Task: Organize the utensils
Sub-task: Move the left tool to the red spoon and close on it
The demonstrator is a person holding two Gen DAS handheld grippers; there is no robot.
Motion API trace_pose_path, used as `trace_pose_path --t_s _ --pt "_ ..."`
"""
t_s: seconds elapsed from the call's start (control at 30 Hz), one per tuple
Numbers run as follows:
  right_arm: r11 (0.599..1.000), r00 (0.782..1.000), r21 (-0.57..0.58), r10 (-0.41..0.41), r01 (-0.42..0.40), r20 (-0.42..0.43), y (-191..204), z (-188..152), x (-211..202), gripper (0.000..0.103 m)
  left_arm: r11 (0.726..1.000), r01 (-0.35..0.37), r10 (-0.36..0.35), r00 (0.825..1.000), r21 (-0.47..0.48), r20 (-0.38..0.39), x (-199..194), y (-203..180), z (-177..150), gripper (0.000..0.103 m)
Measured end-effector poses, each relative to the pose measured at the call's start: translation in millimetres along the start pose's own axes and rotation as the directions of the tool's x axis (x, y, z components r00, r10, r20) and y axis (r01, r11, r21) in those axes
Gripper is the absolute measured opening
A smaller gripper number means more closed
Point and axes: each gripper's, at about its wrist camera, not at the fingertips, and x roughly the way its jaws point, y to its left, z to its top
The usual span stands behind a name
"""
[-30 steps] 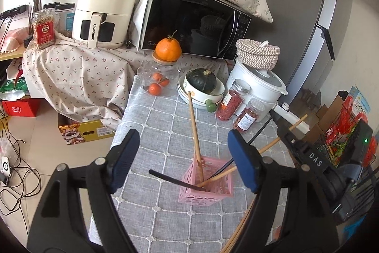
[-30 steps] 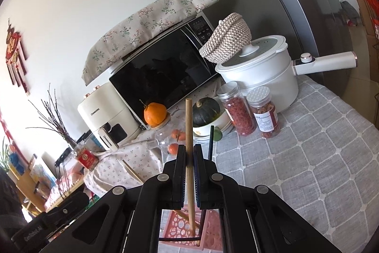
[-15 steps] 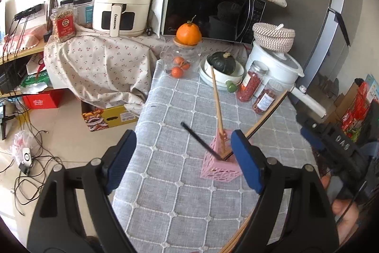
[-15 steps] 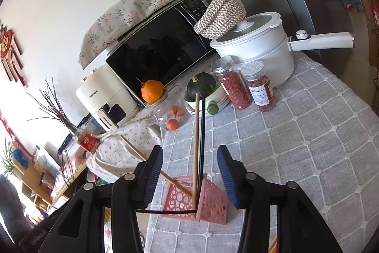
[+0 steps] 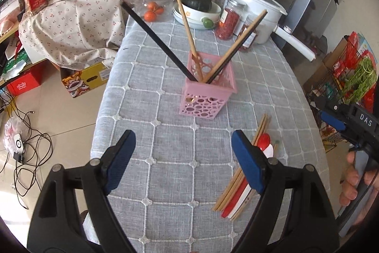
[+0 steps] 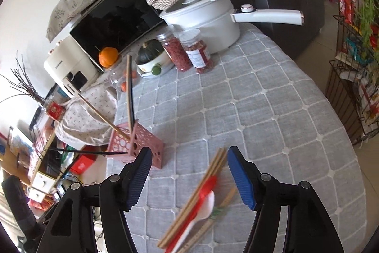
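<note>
The right gripper (image 6: 187, 172), clamped on a wooden chopstick a second ago, now hangs with its jaws spread wide and empty. That chopstick (image 5: 187, 23) stands in the pink basket (image 5: 206, 96), leaning toward 11 o'clock in the left wrist view. It joins a black chopstick (image 5: 156, 39) slanting toward 10 o'clock and a brown-and-black pair (image 5: 239, 46) tilting toward 1 o'clock.

Both cameras have pulled back and dipped toward the near end of the grey checked tablecloth (image 5: 165, 158). There a loose pile of utensils (image 6: 201, 203) lies flat: several wooden chopsticks (image 6: 213, 167), a red spoon (image 5: 264, 140) and a white one (image 6: 203, 210). In the right wrist view the pile sits directly between the right gripper's blue pads (image 6: 239, 179), its top ends reaching toward 12 o'clock, though nothing is gripped.

The left gripper (image 5: 184, 158) is likewise wide open and holds nothing, hovering over bare cloth, with the pile passing behind its right-hand finger at about 4 o'clock of the basket.

One more piece is home, then, and the delivery appears finished; the right gripper looks lined up for another pick. With spoons and sticks overlapping, separating a single item may be the tricky part.
</note>
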Motion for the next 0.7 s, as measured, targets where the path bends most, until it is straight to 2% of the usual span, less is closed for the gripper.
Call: trace_pose_path --t_s 0.1,0.23,0.37,0.47,0.53,0.6,0.7 --pt "0.998 0.997 0.003 -0.055 0.056 -0.061 -15.7 -9.2 8.7 0.069 1.000 0.017 -0.016 0.999 0.012 -0.042 11.8 -5.1 -5.3 0.083" --pt "0.991 0.976 -0.020 -0.132 0.130 -0.173 -30.3 -21.9 30.6 0.070 0.999 0.033 -0.029 0.993 0.035 -0.114 33.2 -16.1 -12.9 0.083" --pt "0.987 0.951 -0.022 -0.159 0.158 -0.264 -40.4 -33.4 49.8 0.070 0.995 0.079 -0.065 0.978 0.066 -0.199 55.3 -34.2 -20.7 0.083" --pt "0.986 0.941 -0.013 -0.163 0.167 -0.297 -46.2 -37.2 56.9 0.070 0.989 0.120 -0.097 0.966 0.084 -0.241 67.8 -48.7 -23.9 0.083" --pt "0.985 0.937 -0.019 -0.172 0.174 -0.304 -48.8 -38.5 58.6 0.070 0.985 0.154 -0.129 0.958 0.080 -0.254 73.4 -55.5 -24.2 0.077" --pt "0.984 0.935 -0.021 -0.177 0.179 -0.309 -50.3 -39.5 58.9 0.070 0.978 0.201 -0.178 0.947 0.061 -0.267 78.1 -61.2 -23.3 0.062" --pt "0.983 0.931 -0.016 -0.179 0.184 -0.317 -54.2 -40.5 58.8 0.070 0.959 0.281 -0.260 0.923 0.036 -0.282 83.1 -69.8 -22.3 0.046"
